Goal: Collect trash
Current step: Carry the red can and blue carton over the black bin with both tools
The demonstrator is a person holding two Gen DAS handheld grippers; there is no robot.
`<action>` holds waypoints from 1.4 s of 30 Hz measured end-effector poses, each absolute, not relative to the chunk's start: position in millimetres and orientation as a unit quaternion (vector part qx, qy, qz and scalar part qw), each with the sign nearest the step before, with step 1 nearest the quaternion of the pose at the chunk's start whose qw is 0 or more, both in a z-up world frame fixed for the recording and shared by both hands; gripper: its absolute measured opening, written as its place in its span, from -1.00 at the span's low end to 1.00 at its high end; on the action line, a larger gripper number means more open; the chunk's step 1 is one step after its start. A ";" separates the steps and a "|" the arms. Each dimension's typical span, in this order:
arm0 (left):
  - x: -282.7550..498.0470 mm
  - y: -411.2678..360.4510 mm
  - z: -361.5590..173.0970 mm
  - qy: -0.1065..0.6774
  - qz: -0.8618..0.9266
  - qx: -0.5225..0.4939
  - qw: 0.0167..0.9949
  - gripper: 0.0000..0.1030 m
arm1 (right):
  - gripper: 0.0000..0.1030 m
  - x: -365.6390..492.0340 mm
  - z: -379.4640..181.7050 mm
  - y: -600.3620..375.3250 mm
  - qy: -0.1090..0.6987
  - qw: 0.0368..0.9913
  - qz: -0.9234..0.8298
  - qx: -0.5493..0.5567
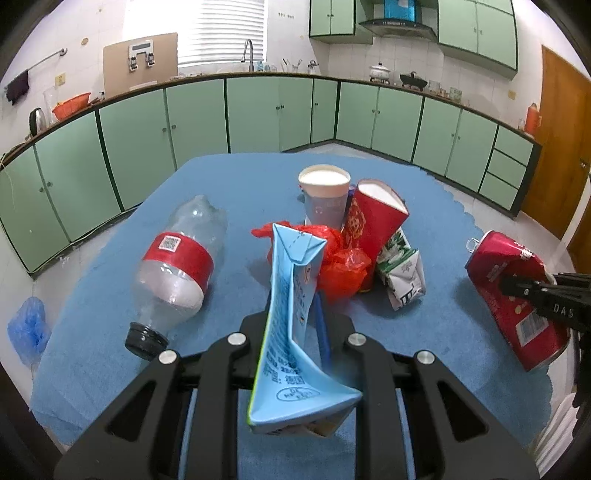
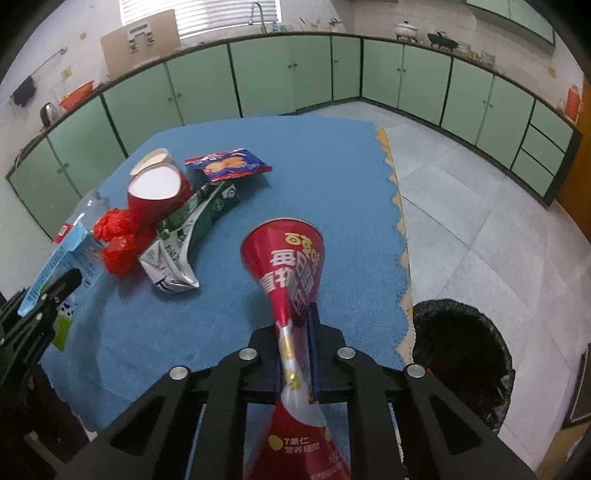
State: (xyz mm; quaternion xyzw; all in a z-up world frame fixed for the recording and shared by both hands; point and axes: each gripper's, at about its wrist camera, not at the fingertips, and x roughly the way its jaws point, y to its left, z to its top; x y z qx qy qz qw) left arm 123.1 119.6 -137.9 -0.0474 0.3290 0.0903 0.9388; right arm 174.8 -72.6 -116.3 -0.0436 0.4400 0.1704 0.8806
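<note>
Window (image 1: 221,33) glares white; soft, even daylight — fisheye edges bend, corners black.

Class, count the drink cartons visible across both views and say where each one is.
2: the blue carton is clamped in the left gripper; the crushed green-and-white carton lies on the blue cloth. Others may be hidden.

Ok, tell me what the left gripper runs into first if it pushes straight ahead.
Probably the crumpled red plastic bag, just past the blue carton clamped in the left gripper. The grey paper cup stands behind it. Depth is uncertain.
</note>
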 end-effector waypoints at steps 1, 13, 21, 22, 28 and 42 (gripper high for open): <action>121.7 119.7 -136.7 0.326 0.090 -0.048 0.940 -0.65 | -0.80 173.2 -113.7 -71.8 0.437 0.882 0.173 -0.044; 105.7 109.3 -99.4 0.281 0.074 -0.049 0.955 -0.65 | -0.84 155.9 -79.1 -76.1 0.403 0.892 0.203 -0.029; 118.5 81.5 -93.2 0.275 0.041 -0.035 0.960 -0.65 | -0.85 148.0 -67.9 -98.9 0.390 0.901 0.189 -0.018; 120.4 77.5 -92.4 0.273 0.036 -0.033 0.961 -0.65 | -0.86 146.9 -66.2 -103.0 0.389 0.902 0.186 -0.017; 131.2 48.6 -86.8 0.268 -0.004 -0.023 0.963 -0.65 | -0.87 143.4 -55.7 -125.2 0.379 0.911 0.162 -0.007; 161.5 -38.9 -82.7 0.263 -0.104 -0.003 0.959 -0.65 | -0.88 133.6 -35.2 -207.2 0.348 0.933 0.084 0.029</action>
